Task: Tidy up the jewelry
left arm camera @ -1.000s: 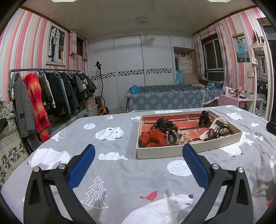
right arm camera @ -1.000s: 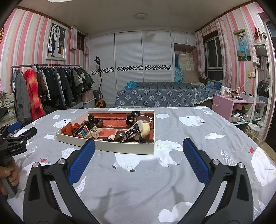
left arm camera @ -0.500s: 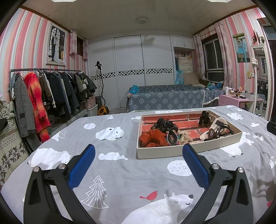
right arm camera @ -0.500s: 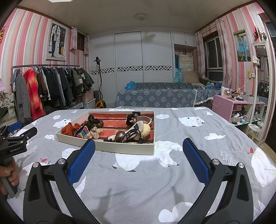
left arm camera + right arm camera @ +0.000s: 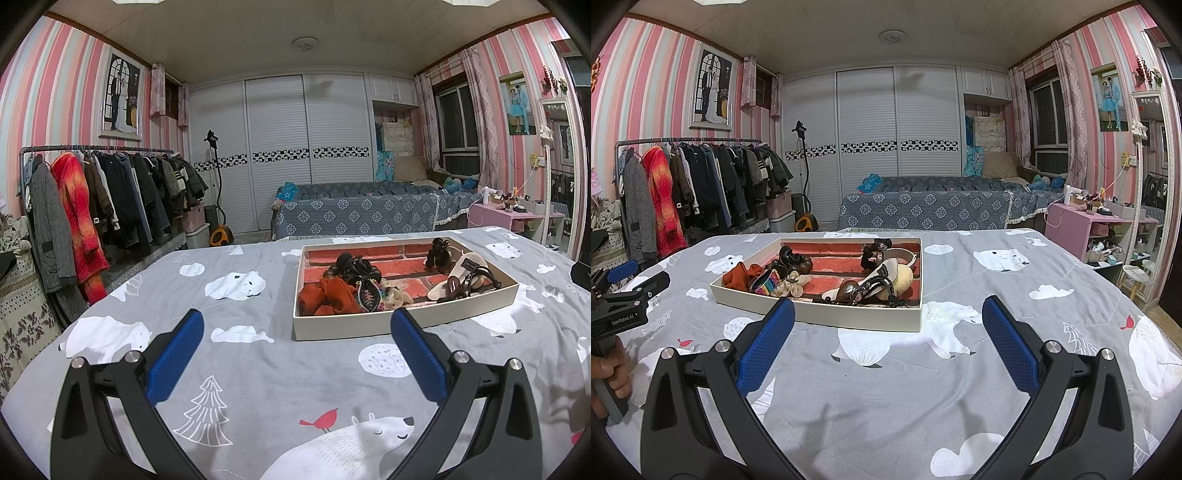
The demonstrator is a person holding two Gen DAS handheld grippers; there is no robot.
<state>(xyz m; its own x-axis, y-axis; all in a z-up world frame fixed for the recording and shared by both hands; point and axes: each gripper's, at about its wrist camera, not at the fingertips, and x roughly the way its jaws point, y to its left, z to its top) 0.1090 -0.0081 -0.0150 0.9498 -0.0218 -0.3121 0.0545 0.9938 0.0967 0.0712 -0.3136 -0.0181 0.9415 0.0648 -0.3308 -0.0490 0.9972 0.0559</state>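
Jewelry and hair pieces lie heaped in a shallow white tray (image 5: 406, 325) with a red brick-print floor: an orange scrunchie (image 5: 328, 299), black claw clips (image 5: 356, 267), a rainbow clip (image 5: 767, 284). It sits on the grey polar-bear bedspread (image 5: 258, 369). Left gripper (image 5: 295, 354) and right gripper (image 5: 886, 347) hover short of it, fingers spread wide, both empty.
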